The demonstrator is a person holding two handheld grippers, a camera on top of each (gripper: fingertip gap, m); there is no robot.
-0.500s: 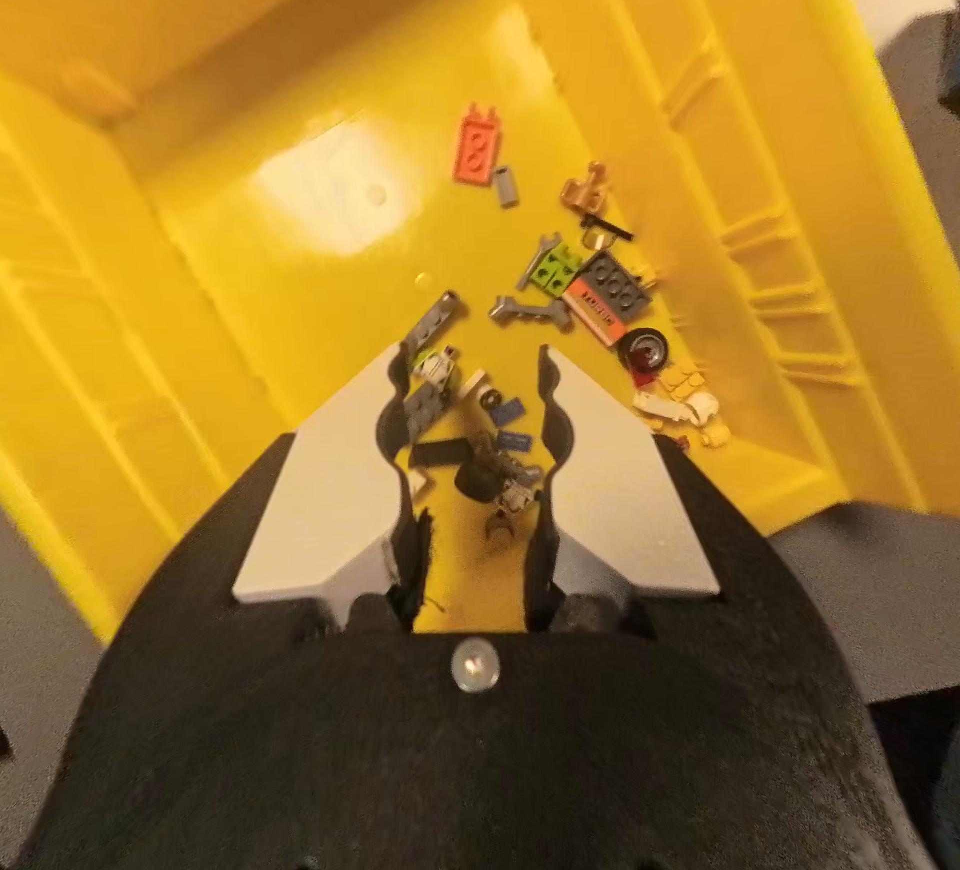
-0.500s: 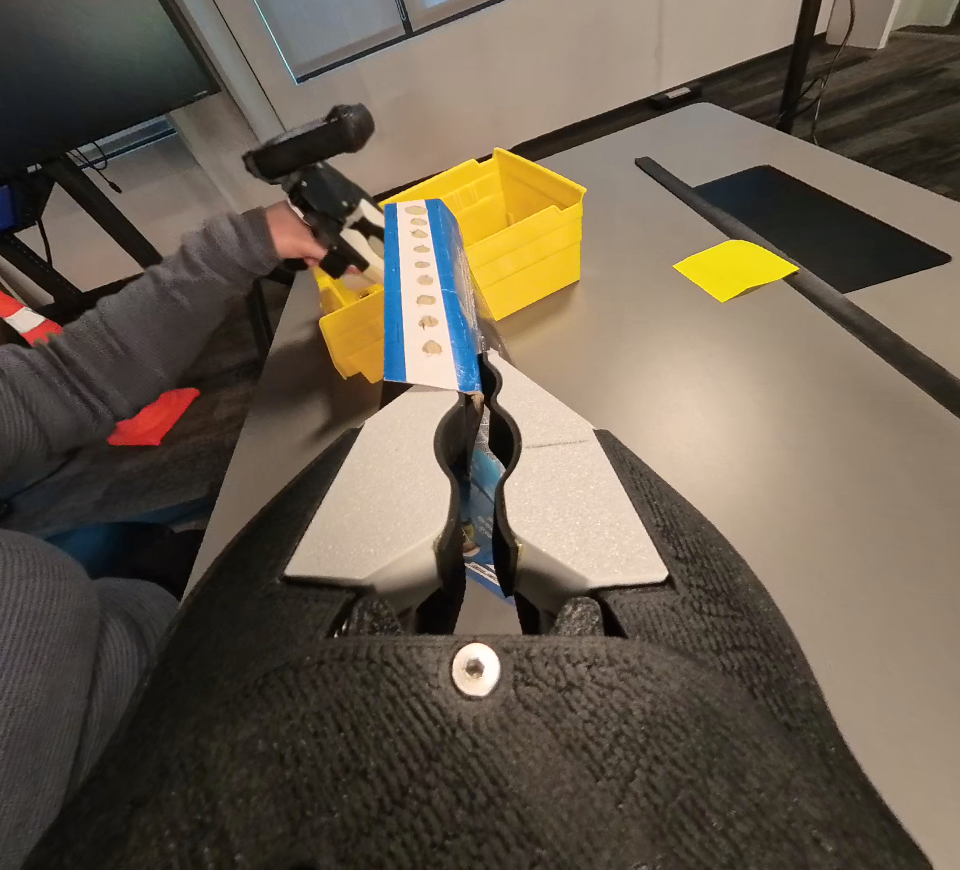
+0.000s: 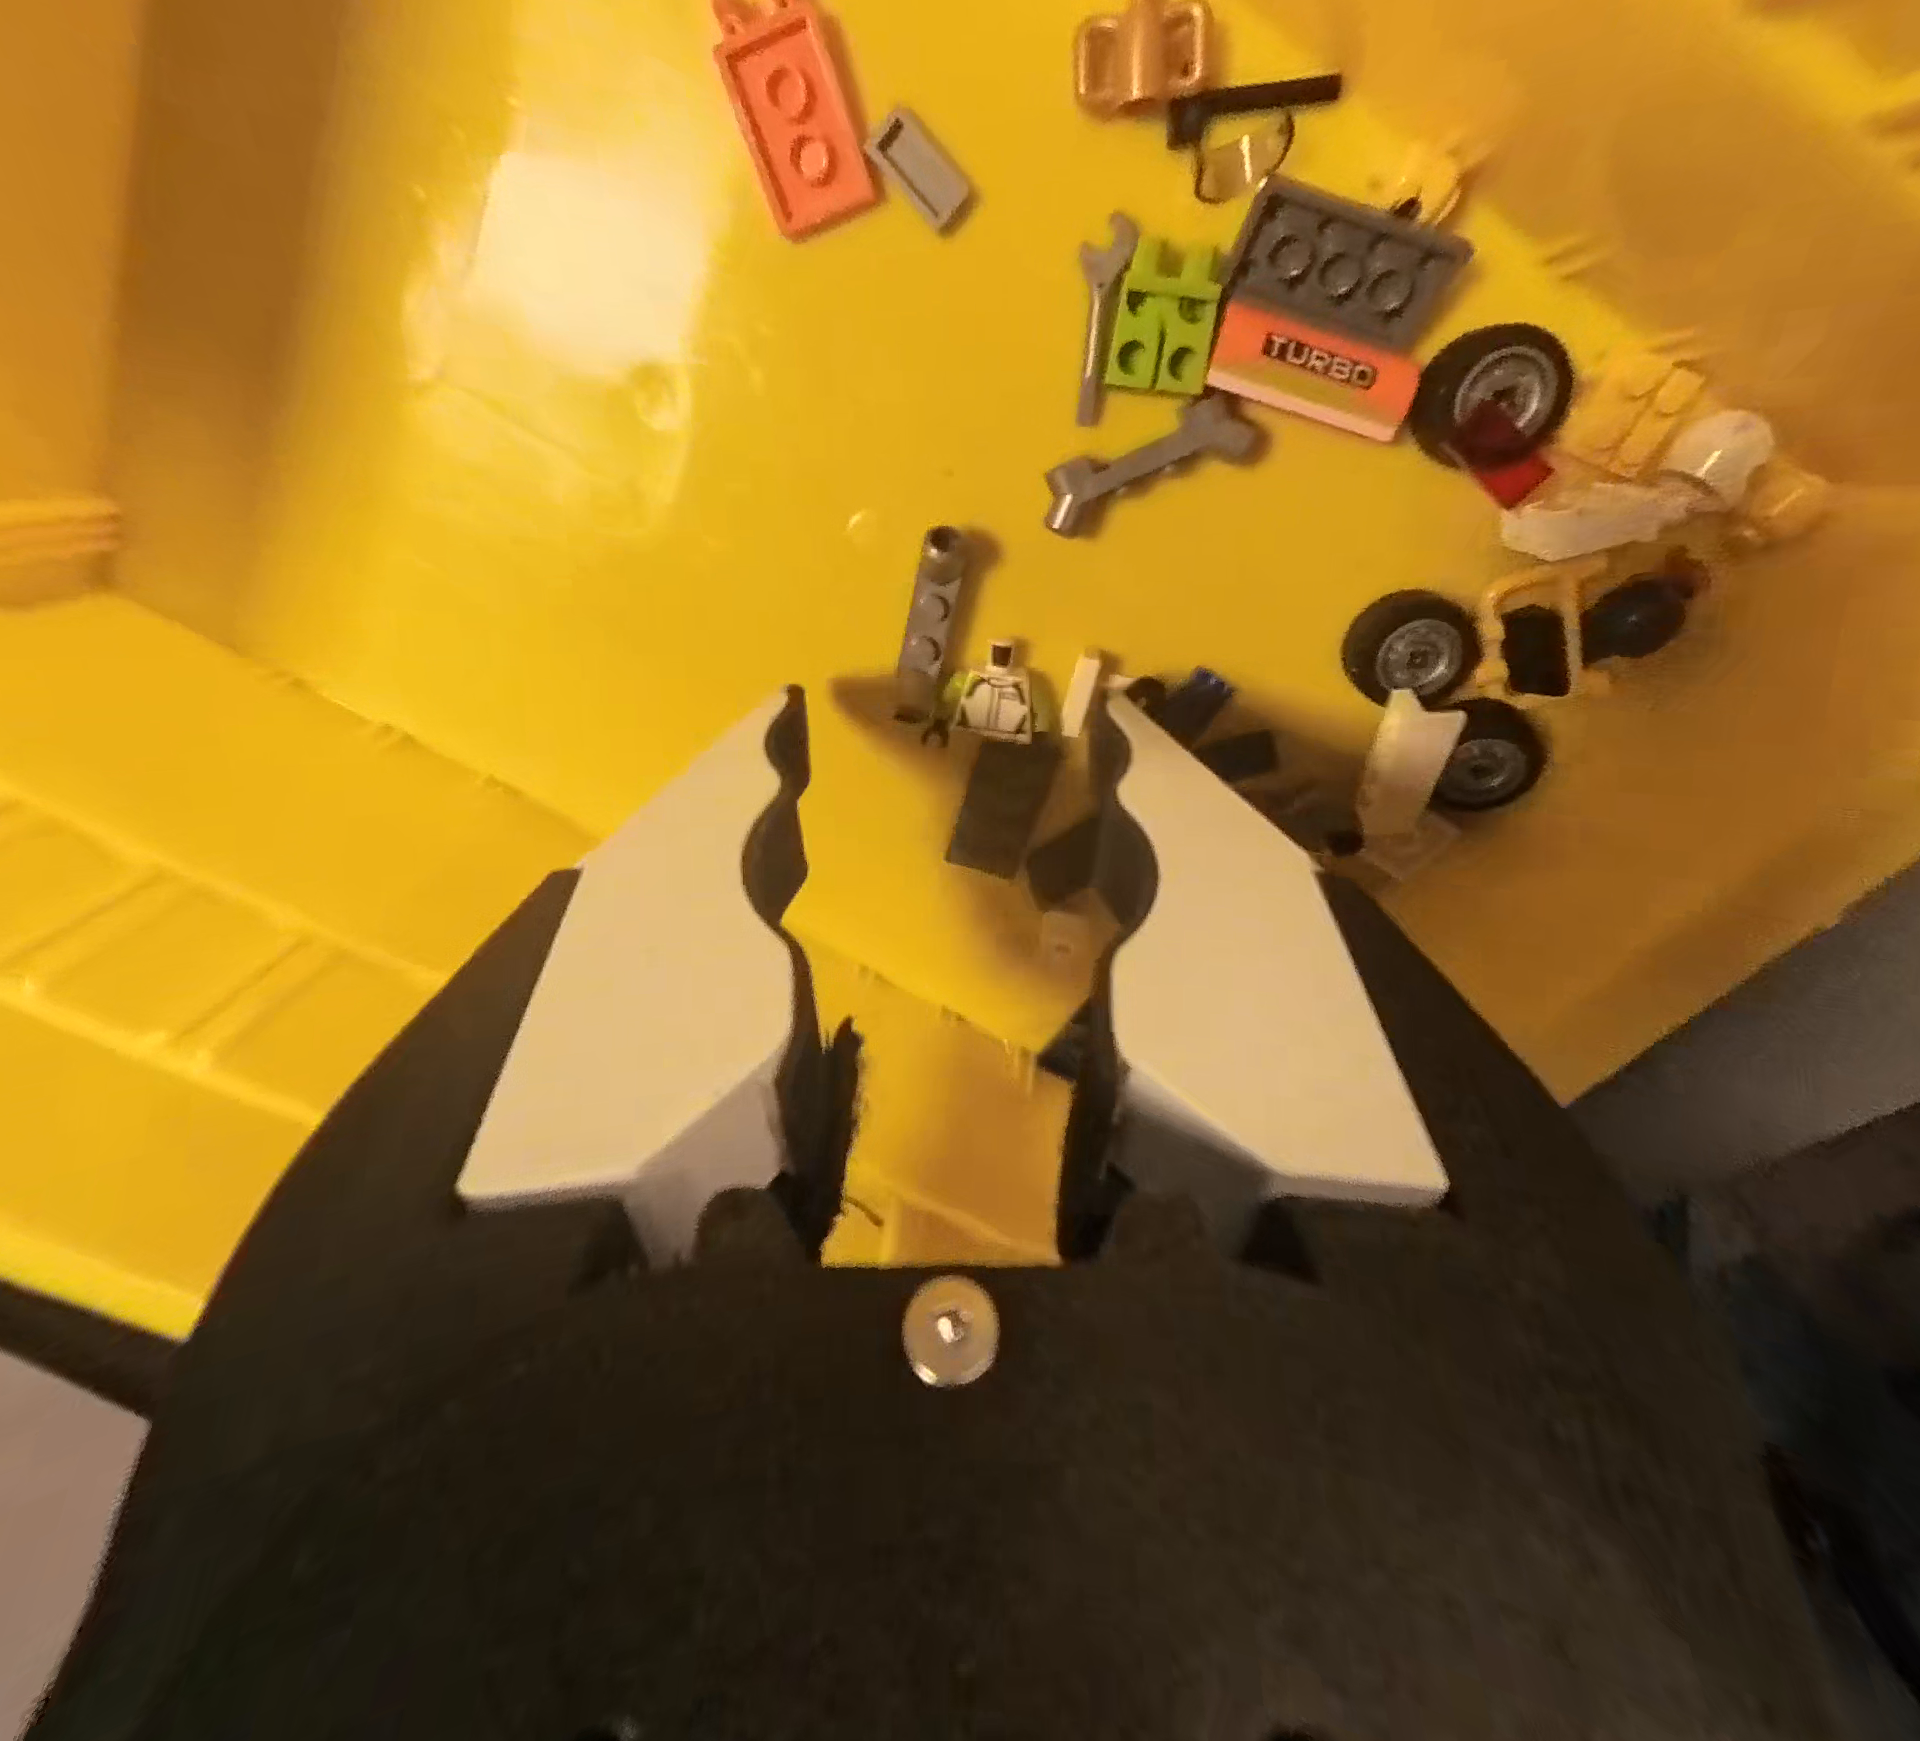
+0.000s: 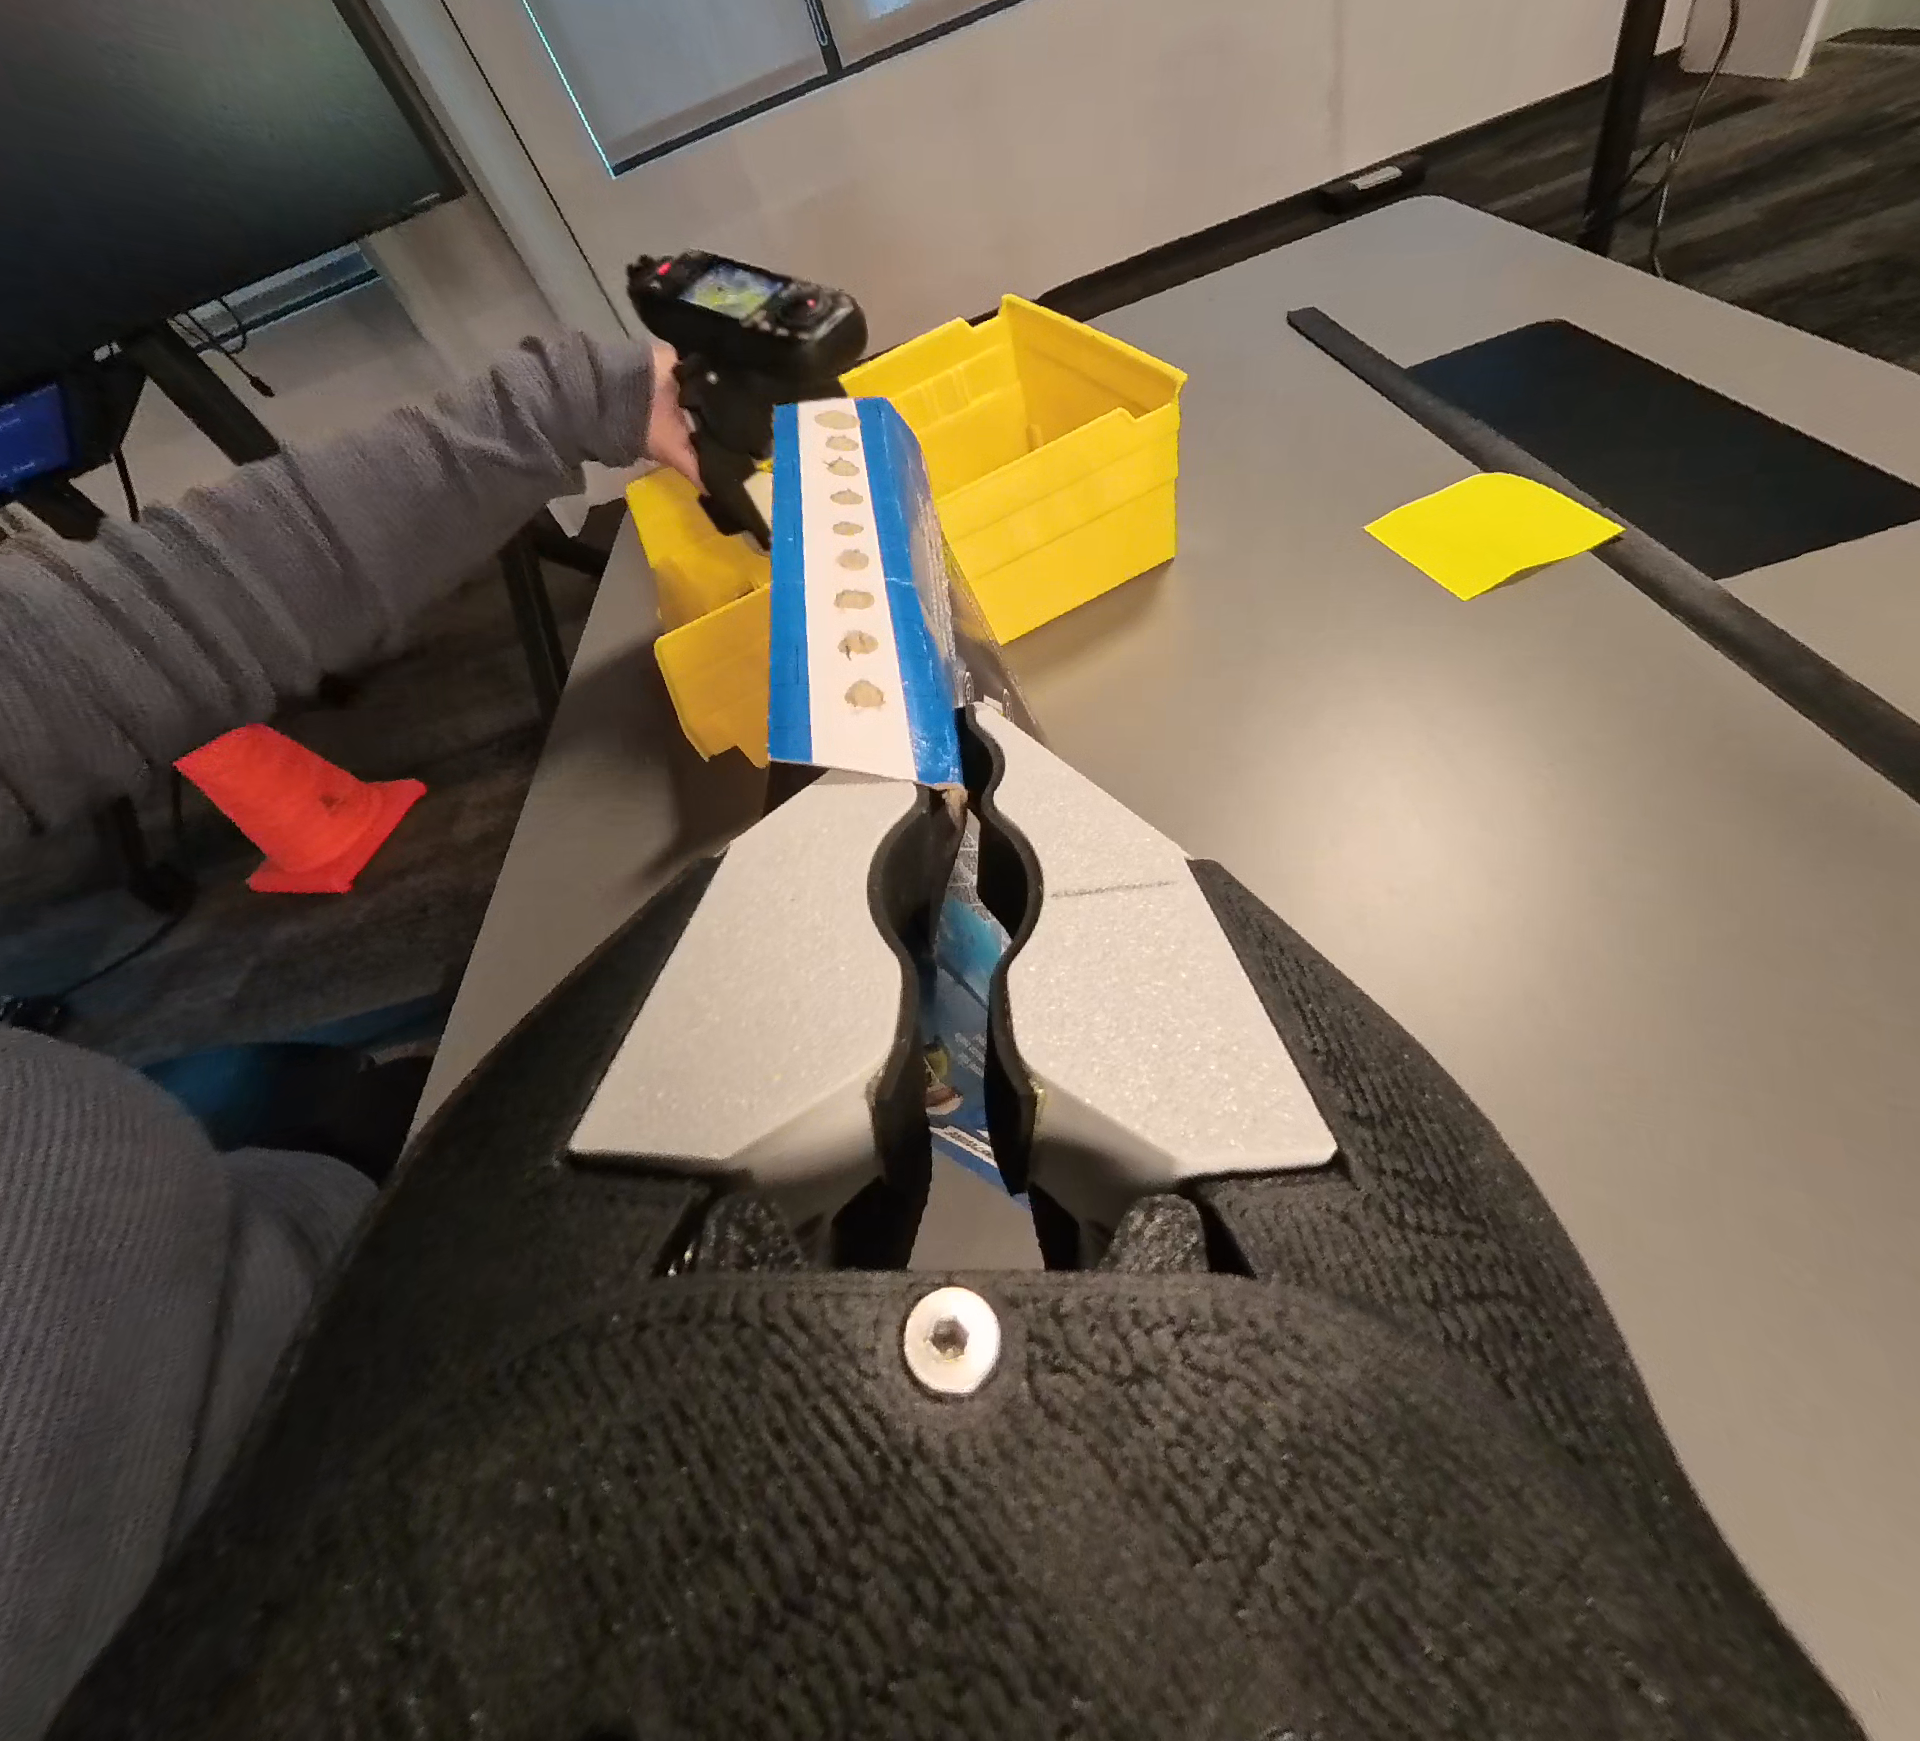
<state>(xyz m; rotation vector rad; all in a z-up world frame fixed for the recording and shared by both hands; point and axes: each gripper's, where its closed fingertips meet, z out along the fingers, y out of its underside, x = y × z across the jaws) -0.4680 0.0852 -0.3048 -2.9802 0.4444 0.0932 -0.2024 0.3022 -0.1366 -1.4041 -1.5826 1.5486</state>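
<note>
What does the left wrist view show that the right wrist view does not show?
Only the left wrist view: small toy pieces on the bin floor, such as an orange plate and a white torso, with the open left tool over them.

Only the right wrist view: the right tool shut on a blue and white carton, and a yellow note.

Both: the yellow bin.

Glossy yellow plastic bin (image 3: 312, 341), matt grey tabletop (image 4: 1351, 860), blue printed cardboard box (image 4: 862, 590).

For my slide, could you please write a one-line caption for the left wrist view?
Open left gripper poised over loose toy brick parts in a yellow bin, nearest a small white minifigure torso.
</note>
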